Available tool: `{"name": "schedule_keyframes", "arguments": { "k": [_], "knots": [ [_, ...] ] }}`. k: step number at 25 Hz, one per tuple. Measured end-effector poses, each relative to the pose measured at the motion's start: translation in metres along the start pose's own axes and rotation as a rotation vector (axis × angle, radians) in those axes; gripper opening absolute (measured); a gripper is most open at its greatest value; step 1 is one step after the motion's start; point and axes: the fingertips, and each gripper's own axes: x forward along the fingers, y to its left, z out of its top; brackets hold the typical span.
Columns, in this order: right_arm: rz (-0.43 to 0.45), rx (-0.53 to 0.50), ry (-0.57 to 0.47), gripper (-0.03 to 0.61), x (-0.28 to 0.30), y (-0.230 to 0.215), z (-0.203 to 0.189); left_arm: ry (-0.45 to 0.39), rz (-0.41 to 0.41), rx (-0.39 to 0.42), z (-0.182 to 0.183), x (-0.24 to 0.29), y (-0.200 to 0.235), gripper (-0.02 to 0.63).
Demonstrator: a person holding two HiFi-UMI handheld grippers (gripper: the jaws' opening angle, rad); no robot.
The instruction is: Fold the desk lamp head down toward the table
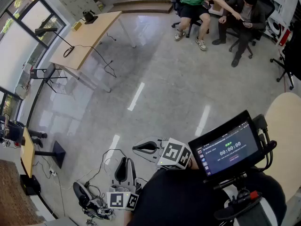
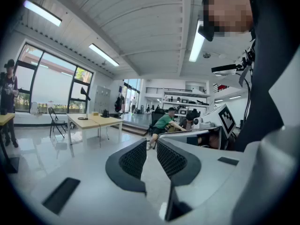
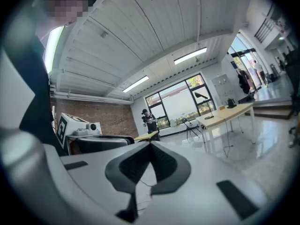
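The black desk lamp (image 1: 47, 32) stands far off on a long wooden table (image 1: 91, 34) by the windows, its head raised on a slanted arm. It also shows small in the left gripper view as the lamp (image 2: 84, 93), and in the right gripper view as the lamp (image 3: 202, 96). Both grippers are held close to my body, well away from that table. My left gripper (image 1: 123, 161) has its jaws a little apart with nothing between them, as the left gripper (image 2: 151, 146) shows up close. My right gripper (image 1: 135, 148) is shut and empty, with the right gripper (image 3: 150, 146) pads meeting.
Two people sit on office chairs (image 1: 202, 6) at the far right. Another person (image 3: 149, 120) stands by a small table (image 1: 27, 152) at the left. A folding chair (image 1: 43, 74) stands by the lamp table, a kettle (image 1: 88, 17) on it. Cables (image 1: 96, 201) lie near my feet.
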Motion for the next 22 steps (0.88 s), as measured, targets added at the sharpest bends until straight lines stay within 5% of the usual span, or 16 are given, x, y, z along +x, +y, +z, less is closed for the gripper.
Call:
{"name": "schedule_keyframes", "arguments": {
  "k": [12,22],
  "knots": [
    [0.007,0.026,-0.042,0.005,-0.006,0.011,0.004,0.025,0.016,-0.006,-0.003,-0.012,-0.006,0.075],
    [0.028,0.076,-0.018,0.005,0.013,0.015,-0.018,0.042,0.11,-0.034,-0.019,-0.034,0.015,0.075]
  ]
}}
